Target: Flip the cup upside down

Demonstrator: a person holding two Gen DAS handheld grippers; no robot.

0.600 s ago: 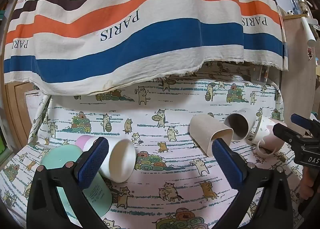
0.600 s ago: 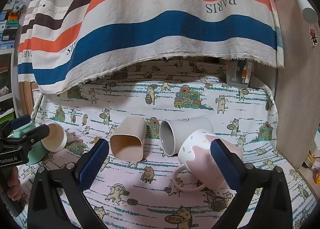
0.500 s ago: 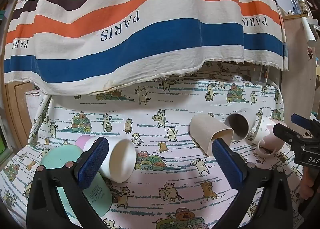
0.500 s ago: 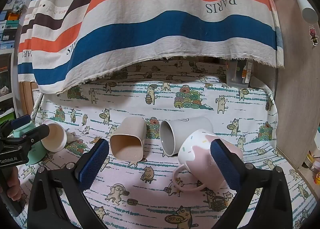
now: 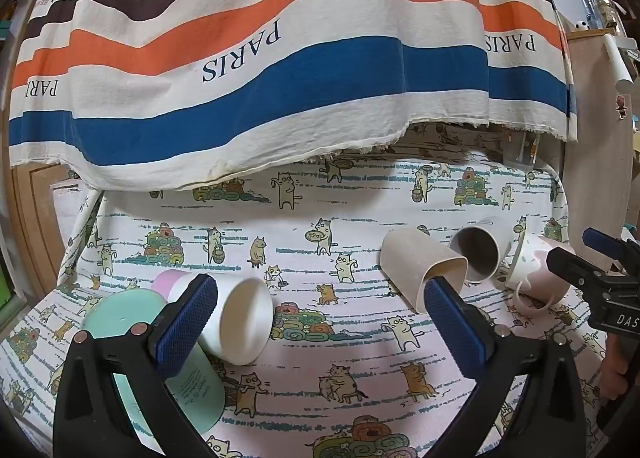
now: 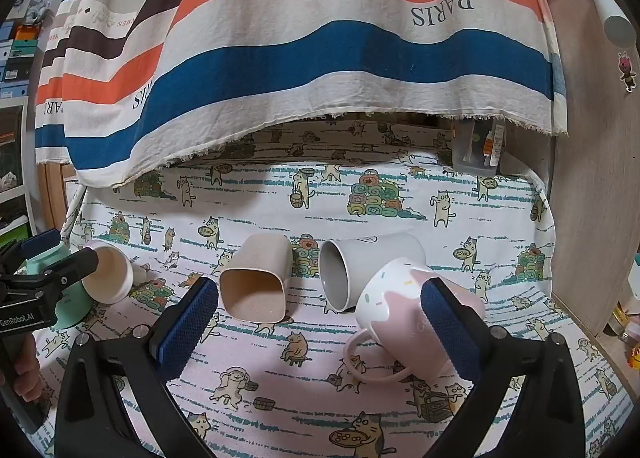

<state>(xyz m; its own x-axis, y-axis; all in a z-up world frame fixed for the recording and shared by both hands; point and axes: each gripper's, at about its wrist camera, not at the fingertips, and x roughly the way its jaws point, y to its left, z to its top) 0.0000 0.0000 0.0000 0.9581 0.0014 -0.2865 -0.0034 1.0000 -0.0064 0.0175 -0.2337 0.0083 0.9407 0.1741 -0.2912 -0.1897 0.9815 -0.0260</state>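
Several cups lie on their sides on a cat-print cloth [image 6: 400,410]. A pink and white mug [image 6: 404,314] with its handle toward me lies at the right, just beyond my open right gripper [image 6: 320,322]. A grey cup [image 6: 360,266] and a beige square cup [image 6: 258,278] lie beside it. A white cup with a pink base [image 5: 236,318] and a mint green cup [image 5: 132,322] lie at the left, partly behind the left finger of my open left gripper [image 5: 320,322]. Both grippers are empty.
A striped PARIS cloth [image 5: 280,58] hangs over the back of the surface. A wooden panel [image 6: 592,178] stands at the right edge. A clear plastic container [image 6: 476,150] stands at the back right. Shelves with boxes [image 6: 16,58] are at the far left.
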